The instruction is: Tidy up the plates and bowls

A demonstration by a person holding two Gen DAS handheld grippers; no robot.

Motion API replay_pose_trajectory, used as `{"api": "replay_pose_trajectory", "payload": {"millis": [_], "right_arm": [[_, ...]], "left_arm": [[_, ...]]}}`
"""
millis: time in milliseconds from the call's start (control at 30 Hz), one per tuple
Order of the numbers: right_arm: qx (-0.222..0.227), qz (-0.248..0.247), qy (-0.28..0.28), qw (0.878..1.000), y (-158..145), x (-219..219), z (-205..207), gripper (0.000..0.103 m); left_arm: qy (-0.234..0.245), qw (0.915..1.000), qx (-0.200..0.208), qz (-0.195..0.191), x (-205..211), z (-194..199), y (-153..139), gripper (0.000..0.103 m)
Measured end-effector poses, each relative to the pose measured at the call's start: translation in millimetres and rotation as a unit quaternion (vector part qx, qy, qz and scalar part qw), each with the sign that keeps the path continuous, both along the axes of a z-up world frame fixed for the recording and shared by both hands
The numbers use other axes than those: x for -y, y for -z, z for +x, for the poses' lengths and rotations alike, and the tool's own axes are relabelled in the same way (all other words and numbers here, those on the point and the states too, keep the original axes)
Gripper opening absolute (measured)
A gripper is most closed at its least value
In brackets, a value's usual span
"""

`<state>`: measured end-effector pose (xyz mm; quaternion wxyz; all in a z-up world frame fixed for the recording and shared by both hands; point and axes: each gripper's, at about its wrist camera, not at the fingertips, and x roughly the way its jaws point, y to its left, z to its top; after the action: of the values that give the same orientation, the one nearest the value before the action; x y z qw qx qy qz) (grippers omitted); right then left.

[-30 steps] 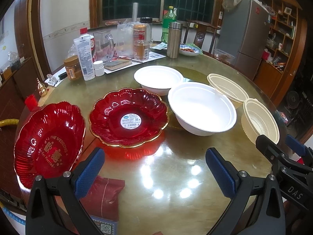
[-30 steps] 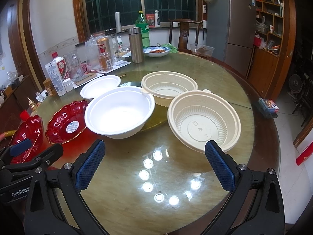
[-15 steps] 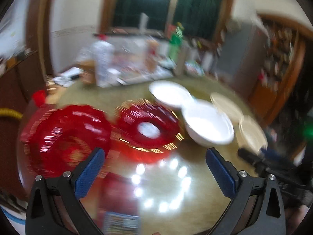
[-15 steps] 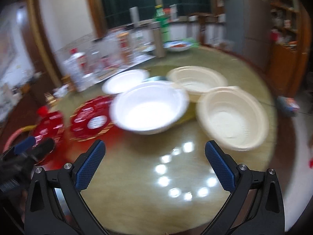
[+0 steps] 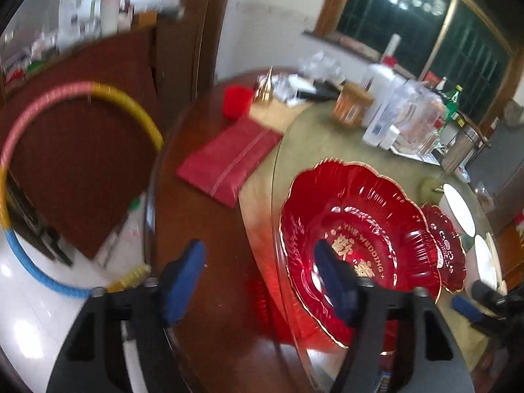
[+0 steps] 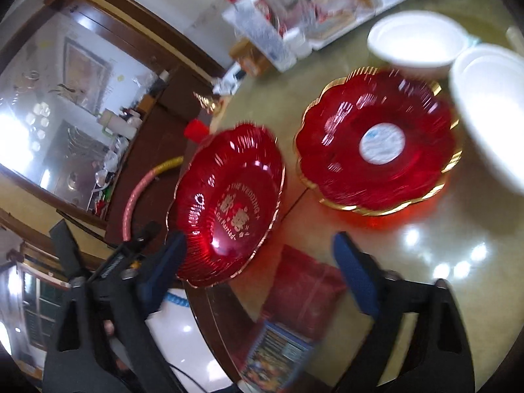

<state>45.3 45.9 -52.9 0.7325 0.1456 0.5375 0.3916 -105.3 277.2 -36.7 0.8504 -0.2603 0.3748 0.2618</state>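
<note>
1. Both grippers have swung over from the white bowls [image 6: 488, 104] toward the lettered red plate [image 5: 357, 245].
2. Left gripper [image 5: 262, 281] is closing half-wide, the plate's near rim lying between its pads, unpressed.
3. Right gripper [image 6: 262, 265] is closing too, empty, the sticker plate [image 6: 380, 140] sitting ahead.

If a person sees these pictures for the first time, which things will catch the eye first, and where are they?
The eye falls first on the red plate with gold lettering at the table's near edge, where the left gripper is closing around its rim, one finger over the inside. Beside it lies a second red plate with a white sticker, and behind that the white bowls.
</note>
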Motion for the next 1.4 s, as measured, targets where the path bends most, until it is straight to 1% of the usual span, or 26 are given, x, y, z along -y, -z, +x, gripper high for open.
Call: {"api": "replay_pose_trajectory", "payload": {"millis": [67,100,133,200,233,267,300,333,367,400,467,567,667,733,867,1000,1100,1233,1400], "right_arm": [[-0.020,-0.003,0.006,1.000,12.1,-10.8,5.6,0.069],[-0.034,0.001,0.008,0.999,19.7,-16.4,8.5,0.062],[-0.045,0.002,0.008,0.999,24.3,-18.2,9.0,0.059],[-0.059,0.000,0.008,0.998,33.7,-26.5,12.6,0.055],[-0.056,-0.002,0.010,0.998,35.5,-29.5,13.4,0.052],[-0.053,-0.004,0.011,0.999,35.1,-29.7,12.9,0.041],[-0.049,-0.011,0.011,0.999,36.4,-33.2,13.6,0.027],[-0.048,-0.020,0.013,0.999,37.9,-36.0,14.1,0.021],[-0.045,-0.028,0.016,0.998,36.1,-36.5,13.9,0.016],[-0.042,-0.028,0.016,0.999,37.1,-37.0,14.1,0.016],[-0.035,-0.033,0.014,0.999,36.6,-36.6,14.4,0.015],[-0.015,-0.047,0.010,0.999,32.3,-37.6,11.4,0.015],[-0.015,-0.041,0.007,0.999,33.7,-40.6,13.0,0.015],[-0.007,-0.038,0.004,0.999,29.4,-39.9,11.6,0.015],[0.007,-0.027,0.001,1.000,19.7,-39.5,11.1,0.015],[0.023,-0.024,-0.003,0.999,10.9,-37.1,6.3,0.015],[0.022,-0.024,-0.004,0.999,11.7,-33.5,4.8,0.015],[0.017,-0.034,-0.003,0.999,16.4,-34.6,1.9,0.015],[0.000,-0.043,0.001,0.999,25.0,-32.2,2.5,0.015]], "left_arm": [[-0.004,0.9999,0.000,-0.011,-3.0,1.5,5.7,0.063],[-0.001,0.9999,-0.002,-0.012,-2.7,4.5,7.6,0.063],[0.003,0.9999,-0.004,-0.011,0.5,10.8,8.8,0.062],[0.012,0.9999,-0.009,-0.006,4.6,16.9,11.4,0.059],[0.017,0.9998,-0.014,-0.001,7.7,20.4,13.7,0.054],[0.020,0.9995,-0.023,0.005,10.2,23.3,17.1,0.048],[0.021,0.9993,-0.029,0.006,9.5,25.6,19.7,0.030],[0.022,0.9988,-0.042,0.010,10.6,29.4,23.9,0.020],[0.027,0.9987,-0.040,0.011,11.3,31.0,25.4,0.017],[0.030,0.9986,-0.041,0.016,13.9,32.2,25.7,0.013],[0.026,0.9983,-0.045,0.025,16.3,31.4,24.2,0.013],[0.023,0.9985,-0.045,0.019,14.4,29.9,24.6,0.012],[0.019,0.9986,-0.045,0.022,13.7,28.4,22.4,0.012],[0.017,0.9984,-0.040,0.035,15.7,25.9,15.6,0.012],[0.015,0.9984,-0.031,0.044,17.2,24.7,5.1,0.012],[0.010,0.9977,-0.028,0.061,20.4,22.7,-2.5,0.012],[0.010,0.9976,-0.030,0.061,21.9,22.9,-0.8,0.013],[0.013,0.9978,-0.042,0.049,22.9,24.9,10.3,0.013],[0.013,0.9973,-0.057,0.043,23.4,27.8,18.8,0.015]]}}
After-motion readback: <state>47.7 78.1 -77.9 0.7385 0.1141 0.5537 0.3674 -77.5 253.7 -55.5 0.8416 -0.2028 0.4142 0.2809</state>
